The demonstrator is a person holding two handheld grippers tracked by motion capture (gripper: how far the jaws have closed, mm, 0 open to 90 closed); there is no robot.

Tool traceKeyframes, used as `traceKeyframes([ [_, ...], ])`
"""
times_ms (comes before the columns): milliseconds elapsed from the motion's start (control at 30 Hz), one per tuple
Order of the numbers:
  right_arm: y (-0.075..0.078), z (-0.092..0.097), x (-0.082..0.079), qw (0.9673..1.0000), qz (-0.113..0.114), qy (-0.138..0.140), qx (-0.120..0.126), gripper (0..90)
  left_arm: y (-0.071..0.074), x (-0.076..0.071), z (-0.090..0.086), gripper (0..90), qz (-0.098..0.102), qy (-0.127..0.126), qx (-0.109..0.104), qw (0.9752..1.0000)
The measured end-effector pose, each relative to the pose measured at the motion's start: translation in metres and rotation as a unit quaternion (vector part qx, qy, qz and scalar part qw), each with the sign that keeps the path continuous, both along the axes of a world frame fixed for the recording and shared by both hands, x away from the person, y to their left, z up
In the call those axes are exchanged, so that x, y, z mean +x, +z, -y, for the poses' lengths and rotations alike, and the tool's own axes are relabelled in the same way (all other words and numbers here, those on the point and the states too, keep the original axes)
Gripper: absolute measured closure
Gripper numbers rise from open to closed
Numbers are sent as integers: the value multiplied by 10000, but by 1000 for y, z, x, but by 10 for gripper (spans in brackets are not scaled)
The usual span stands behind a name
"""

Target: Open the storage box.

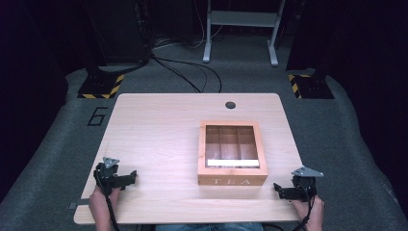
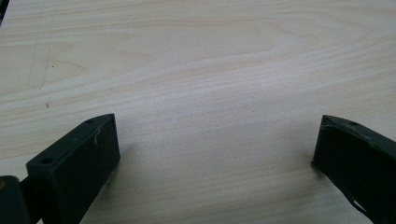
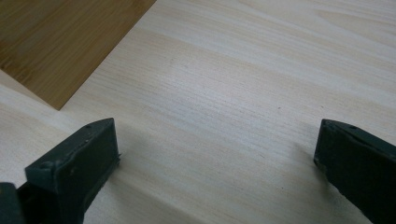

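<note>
The tea box [image 1: 233, 155] sits shut on the worktop [image 1: 154, 139]; its little rooms look bare. Both grippers' jaws are wide, holding nothing.

Pale matt wooden table [image 1: 159, 139]; darker wooden tea box [image 1: 232, 180], glass lid.

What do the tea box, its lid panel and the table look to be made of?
Tea box: seemingly wood, warm brown, grain visible in the right gripper view, TEA lettered on the front. Lid panel: clear glass or plastic; dividers show through, with a glare strip. Table: pale wood or wood-look laminate, matte grain.
</note>
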State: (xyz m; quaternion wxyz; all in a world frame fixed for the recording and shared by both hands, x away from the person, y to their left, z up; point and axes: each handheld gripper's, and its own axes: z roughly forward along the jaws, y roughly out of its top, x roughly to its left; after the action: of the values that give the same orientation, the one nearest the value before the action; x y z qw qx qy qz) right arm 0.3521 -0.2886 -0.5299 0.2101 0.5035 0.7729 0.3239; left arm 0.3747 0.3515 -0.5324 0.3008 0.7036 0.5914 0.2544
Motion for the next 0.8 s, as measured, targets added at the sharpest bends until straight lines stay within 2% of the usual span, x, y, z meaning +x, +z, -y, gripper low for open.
traceKeyframes([
  [500,0,1,0,10000,35,-1,4,0,0,0,0,4,0,-2,3,10000],
  [633,0,0,-1,9999,12,-107,30,0,0,0,0,4,-1,0,0,10000],
  [800,1,0,0,9999,-4,-108,-17,0,0,0,0,4,6,-1,3,10000],
])
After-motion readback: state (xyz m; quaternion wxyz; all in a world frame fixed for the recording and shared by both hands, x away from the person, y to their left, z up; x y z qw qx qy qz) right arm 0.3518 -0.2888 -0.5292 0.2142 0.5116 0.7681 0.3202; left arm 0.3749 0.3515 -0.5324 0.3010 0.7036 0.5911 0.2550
